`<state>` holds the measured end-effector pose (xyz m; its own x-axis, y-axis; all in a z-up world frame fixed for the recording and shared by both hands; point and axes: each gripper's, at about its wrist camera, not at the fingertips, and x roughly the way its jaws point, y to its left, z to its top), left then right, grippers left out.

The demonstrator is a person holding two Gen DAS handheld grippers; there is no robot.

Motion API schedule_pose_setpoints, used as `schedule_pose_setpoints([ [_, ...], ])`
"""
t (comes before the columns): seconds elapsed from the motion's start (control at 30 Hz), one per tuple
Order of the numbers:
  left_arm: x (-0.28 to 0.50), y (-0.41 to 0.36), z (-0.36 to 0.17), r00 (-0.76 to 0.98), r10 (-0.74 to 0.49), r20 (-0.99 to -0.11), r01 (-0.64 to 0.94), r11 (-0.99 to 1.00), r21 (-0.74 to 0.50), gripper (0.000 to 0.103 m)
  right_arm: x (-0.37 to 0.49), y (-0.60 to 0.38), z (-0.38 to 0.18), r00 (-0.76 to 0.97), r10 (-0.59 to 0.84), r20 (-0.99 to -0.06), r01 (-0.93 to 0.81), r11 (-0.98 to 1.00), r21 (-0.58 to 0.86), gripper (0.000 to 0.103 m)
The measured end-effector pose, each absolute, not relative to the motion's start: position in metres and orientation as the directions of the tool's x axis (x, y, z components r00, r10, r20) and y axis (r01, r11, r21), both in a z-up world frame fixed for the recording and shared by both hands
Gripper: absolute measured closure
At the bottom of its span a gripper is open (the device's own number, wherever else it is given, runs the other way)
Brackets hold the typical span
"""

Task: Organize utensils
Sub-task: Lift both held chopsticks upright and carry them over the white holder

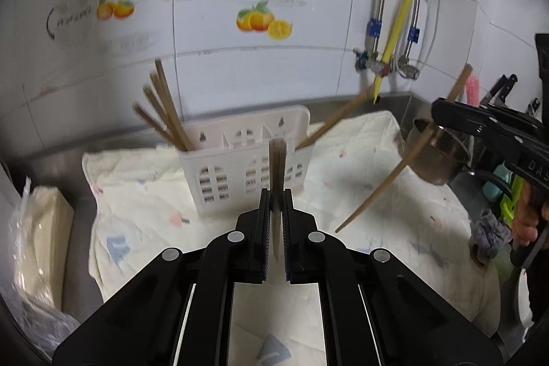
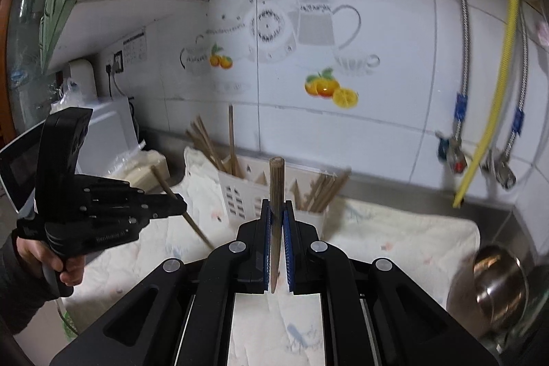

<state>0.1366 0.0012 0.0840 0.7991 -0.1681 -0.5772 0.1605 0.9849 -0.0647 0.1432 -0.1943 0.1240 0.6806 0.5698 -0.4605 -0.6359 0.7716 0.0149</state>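
A white slotted utensil holder (image 1: 240, 167) stands on a pale cloth (image 1: 377, 194) with several wooden chopsticks (image 1: 164, 112) leaning in its left end and some at its right end (image 1: 329, 122). My left gripper (image 1: 277, 198) is shut on a chopstick (image 1: 277, 167), held upright just before the holder. My right gripper (image 2: 277, 210) is shut on another chopstick (image 2: 276, 191), also in front of the holder (image 2: 240, 194). The right gripper shows in the left wrist view (image 1: 442, 112) with its chopstick (image 1: 394, 174) slanting down; the left gripper shows in the right wrist view (image 2: 178, 204).
A steel pot (image 1: 435, 156) (image 2: 497, 283) sits at the right of the cloth. Hoses and valves (image 1: 384, 64) hang on the tiled wall. A wrapped cream block (image 1: 37, 228) lies at the left. Knives (image 1: 501, 88) stand at the far right. A white appliance (image 2: 109, 132) stands at the left.
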Motion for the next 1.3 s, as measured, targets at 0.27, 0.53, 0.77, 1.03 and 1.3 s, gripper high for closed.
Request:
schedule_pose_setpoints([
  [0.27,0.149,0.008,0.141,0.850,-0.153,-0.505,0.163,0.986,-0.023,0.098,0.168,-0.178,0.160,0.650,0.614,-0.447,-0.676,0.736,0.028,0.096],
  [0.53,0.176,0.020,0.188,0.898,-0.109,-0.427,0.119,0.993,-0.003,0.098,0.188,-0.168,0.181,0.658,0.620,-0.428,-0.678,0.735,0.022,0.096],
  [0.77,0.203,0.026,0.201,0.916,-0.052,-0.397,0.065,0.998,0.019,0.098,0.204,-0.164,0.195,0.679,0.615,-0.401,-0.665,0.747,0.018,0.096],
  [1.03,0.225,0.039,0.171,0.888,-0.035,-0.459,0.036,0.999,-0.006,0.098,0.227,-0.158,0.202,0.714,0.582,-0.389,-0.630,0.776,0.004,0.096],
  [1.3,0.232,0.049,0.142,0.856,-0.067,-0.512,0.049,0.998,-0.049,0.098,0.243,-0.146,0.187,0.736,0.538,-0.411,-0.602,0.798,-0.032,0.096],
])
